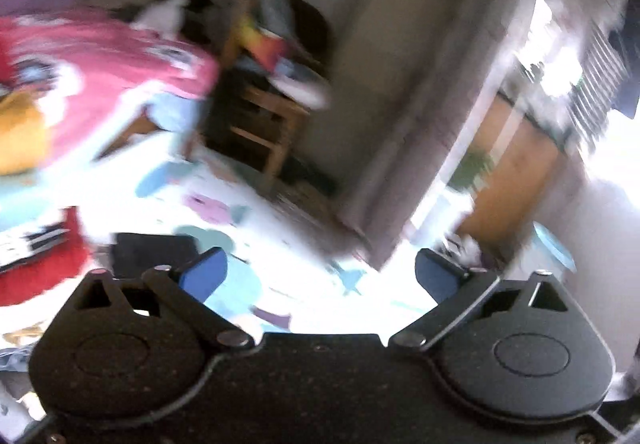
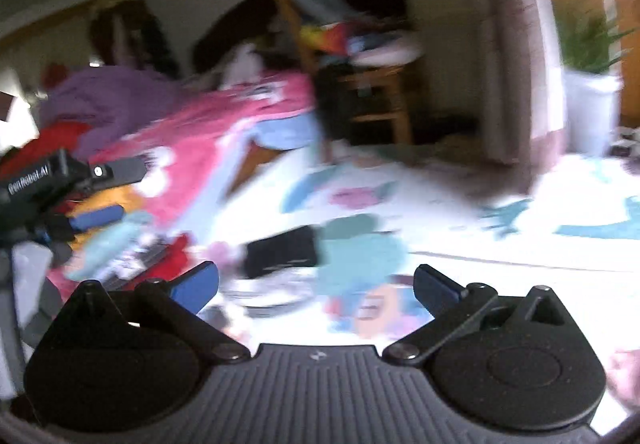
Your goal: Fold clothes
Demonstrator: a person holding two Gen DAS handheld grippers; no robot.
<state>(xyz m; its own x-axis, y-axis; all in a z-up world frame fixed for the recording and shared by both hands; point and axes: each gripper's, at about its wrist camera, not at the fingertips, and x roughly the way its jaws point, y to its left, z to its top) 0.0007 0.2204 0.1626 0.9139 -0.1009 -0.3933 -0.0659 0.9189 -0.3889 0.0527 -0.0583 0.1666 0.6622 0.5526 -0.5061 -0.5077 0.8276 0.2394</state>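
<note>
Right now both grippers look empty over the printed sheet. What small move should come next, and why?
Probably bring the right gripper down to the dark folded garment lying just ahead of it. Both it and the left gripper stand wide open with nothing between the jaws. The pink garment and the rest of the pile lie further off to the left. Blur limits certainty.

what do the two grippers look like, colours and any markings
Both are matte black with two round hubs and angled link arms ending in blue fingers. The left gripper has a plain speckled base; the right gripper has a ribbed grey base with a small white logo. In the right view, the left gripper's body bears white lettering, too blurred to read surely.
</note>
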